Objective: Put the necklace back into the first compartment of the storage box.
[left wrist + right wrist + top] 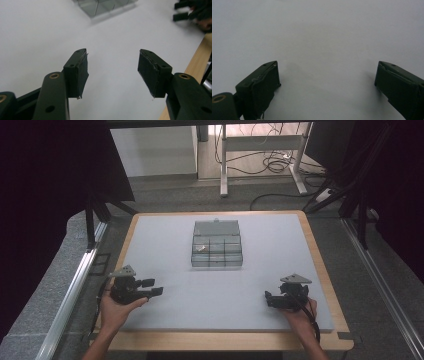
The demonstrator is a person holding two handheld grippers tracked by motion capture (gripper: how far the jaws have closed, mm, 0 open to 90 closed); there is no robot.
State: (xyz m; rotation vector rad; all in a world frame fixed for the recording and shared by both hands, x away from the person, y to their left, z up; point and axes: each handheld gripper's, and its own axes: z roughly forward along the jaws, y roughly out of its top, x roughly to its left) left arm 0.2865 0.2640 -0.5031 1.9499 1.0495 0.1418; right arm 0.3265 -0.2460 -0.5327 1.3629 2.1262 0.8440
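White tabletop (165,245) carries a clear box (216,245), contents indistinct; left tool (152,287) and right tool (269,300) spread, empty.

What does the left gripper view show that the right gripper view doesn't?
The left gripper view has a corner of the clear compartment box, the other gripper at top right, and the table's wooden edge. The right gripper view has its own right gripper, jaws standing wider apart. Both look over the bare white mat, with open jaws holding nothing.

compartment box (216,251) | clear plastic | lid open, upright | table centre, far half
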